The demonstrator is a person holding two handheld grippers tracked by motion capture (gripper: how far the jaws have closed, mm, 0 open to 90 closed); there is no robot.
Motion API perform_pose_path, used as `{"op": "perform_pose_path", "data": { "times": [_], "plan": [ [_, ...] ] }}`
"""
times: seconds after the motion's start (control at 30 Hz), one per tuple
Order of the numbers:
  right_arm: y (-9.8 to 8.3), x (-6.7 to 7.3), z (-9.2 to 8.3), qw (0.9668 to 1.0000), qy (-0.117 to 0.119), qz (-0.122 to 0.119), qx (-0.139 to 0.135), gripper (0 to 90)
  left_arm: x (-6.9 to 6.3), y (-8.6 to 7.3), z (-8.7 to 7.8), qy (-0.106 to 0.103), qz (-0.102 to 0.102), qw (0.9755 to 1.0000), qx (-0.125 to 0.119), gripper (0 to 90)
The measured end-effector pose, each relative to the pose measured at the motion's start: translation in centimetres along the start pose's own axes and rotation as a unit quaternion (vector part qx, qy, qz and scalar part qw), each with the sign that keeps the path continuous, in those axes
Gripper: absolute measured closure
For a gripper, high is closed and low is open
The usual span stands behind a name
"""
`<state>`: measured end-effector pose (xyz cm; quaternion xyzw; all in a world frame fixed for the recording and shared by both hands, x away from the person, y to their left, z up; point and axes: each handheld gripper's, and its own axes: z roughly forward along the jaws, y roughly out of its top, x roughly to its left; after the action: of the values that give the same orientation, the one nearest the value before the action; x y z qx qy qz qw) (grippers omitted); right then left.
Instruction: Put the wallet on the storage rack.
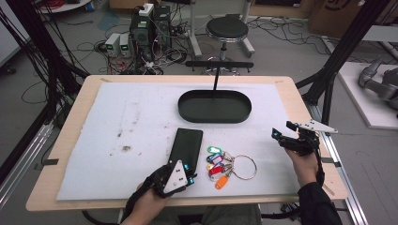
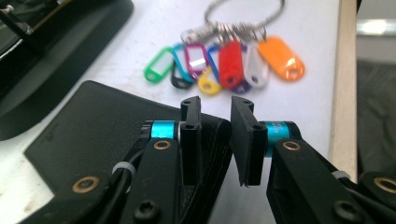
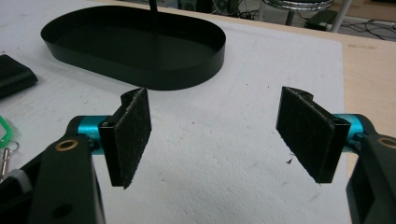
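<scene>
Here my left claw pinches the near edge of the black wallet; my right claw gapes, well apart.

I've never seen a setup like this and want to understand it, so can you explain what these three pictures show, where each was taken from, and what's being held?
No robot here: a person holds a hand-held two-jaw gripper in each hand at a wooden table covered by a white mat. The high view looks down from above the person's side. The other two pictures come from cameras riding on each gripper, looking along its black jaws.

On the mat lie a black oval tray, a black wallet and a key ring with coloured tags.

The left gripper has its jaws nearly together on the wallet's near edge, apparently gripping it. The right gripper hovers at the right with jaws wide open, holding nothing.
</scene>
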<state>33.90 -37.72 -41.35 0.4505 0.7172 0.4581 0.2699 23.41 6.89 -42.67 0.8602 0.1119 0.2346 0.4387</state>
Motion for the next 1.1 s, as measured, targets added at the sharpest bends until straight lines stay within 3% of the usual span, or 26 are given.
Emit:
{"op": "perform_pose_path", "data": {
  "times": [0.27,0.47,0.6,0.7,0.93,1.1],
  "plan": [
    [0.4,0.6,0.4,0.9998,0.019,0.002,-0.012,26.8,2.0,-0.4,-3.0,0.016,-0.056,0.9966,-0.059,76.3],
    [1.4,2.0,1.6,0.9978,0.059,0.009,-0.029,26.8,3.2,-1.1,-4.7,0.035,-0.094,0.9910,-0.089,76.6],
    [2.6,3.5,2.9,0.9954,0.088,-0.006,-0.037,26.9,3.8,-1.6,-5.7,0.050,-0.110,0.9878,-0.098,76.9],
    [3.3,4.8,4.2,0.9934,0.108,-0.032,-0.024,27.7,4.1,-2.0,-6.3,0.059,-0.121,0.9854,-0.104,76.9],
    [4.9,7.8,7.0,0.9833,0.159,-0.088,-0.006,33.6,4.8,-2.7,-7.3,0.079,-0.142,0.9803,-0.112,77.1],
    [6.5,10.2,9.4,0.9691,0.216,-0.118,0.007,38.9,5.3,-3.1,-7.9,0.089,-0.156,0.9766,-0.118,77.1]
  ]
}}
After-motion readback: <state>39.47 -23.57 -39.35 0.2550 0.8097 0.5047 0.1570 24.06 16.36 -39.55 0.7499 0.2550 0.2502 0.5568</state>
